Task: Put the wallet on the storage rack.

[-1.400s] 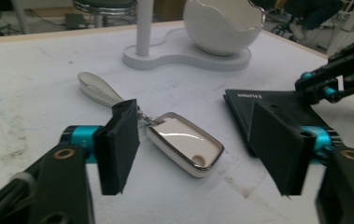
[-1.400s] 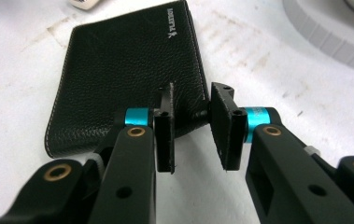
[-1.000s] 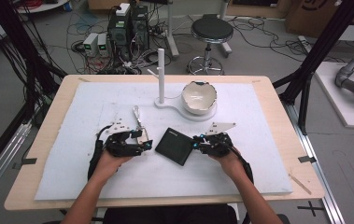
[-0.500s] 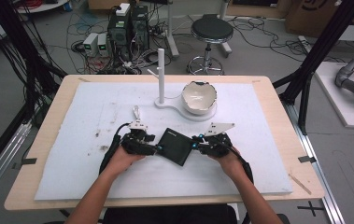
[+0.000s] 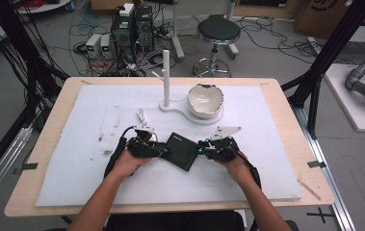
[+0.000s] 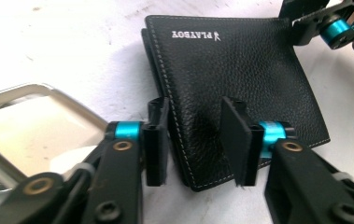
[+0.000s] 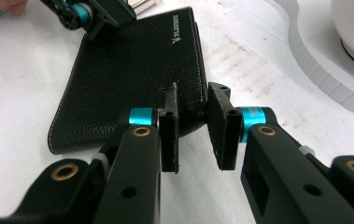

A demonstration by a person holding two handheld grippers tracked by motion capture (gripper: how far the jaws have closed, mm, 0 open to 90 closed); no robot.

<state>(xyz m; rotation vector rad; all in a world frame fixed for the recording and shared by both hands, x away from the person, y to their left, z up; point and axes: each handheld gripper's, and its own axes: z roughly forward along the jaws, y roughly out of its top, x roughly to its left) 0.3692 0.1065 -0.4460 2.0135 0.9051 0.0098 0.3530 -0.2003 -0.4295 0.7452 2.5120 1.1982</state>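
Observation:
A black leather wallet lies flat on the white mat, a little turned. My left gripper is at its left end. In the left gripper view the left gripper has just been closing. Its pads pinch the wallet near one corner, and the leather puckers between them. My right gripper holds the opposite end. In the right gripper view the right gripper has its pads narrowly set on a corner of the wallet. Each gripper view also shows the other gripper at the wallet's far end.
A white bowl sits on a white stand base with an upright post behind the wallet. A shiny metal piece lies left of the wallet, close to my left gripper. The wooden table's edge runs along the front.
The left hand has moved right to the wallet's left end, and its jaws have closed onto the wallet. The right hand and the wallet have stayed in place.

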